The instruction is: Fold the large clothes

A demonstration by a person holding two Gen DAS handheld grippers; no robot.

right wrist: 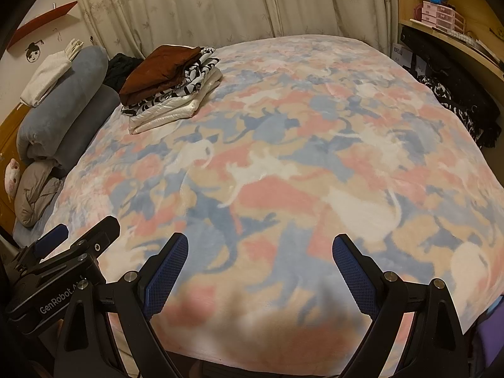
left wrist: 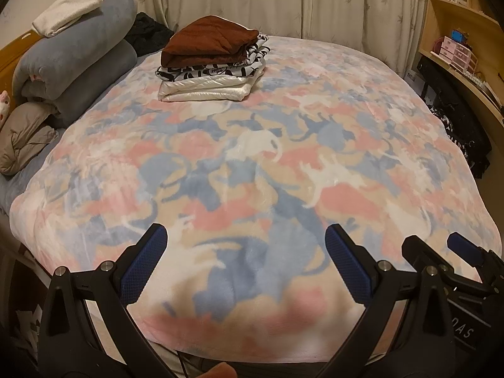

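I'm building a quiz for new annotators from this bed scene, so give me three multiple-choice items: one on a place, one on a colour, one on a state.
1. Where does the stack of folded clothes lie on the blanket?
A. At the near edge, between the gripper fingers
B. At the far left, near the rolled grey bedding
C. At the far right, by the shelves

2. What colour is the top garment of the stack?
A. Reddish brown
B. Bright green
C. Yellow

3. How do the left gripper and right gripper stand?
A. Both shut on the blanket
B. One shut on a garment
C. Both open, holding nothing

Answers: 1 B, the stack sits far back beside the grey roll. 2 A, the top fold is reddish brown. 3 C, each pair of fingers is spread with only blanket showing between.
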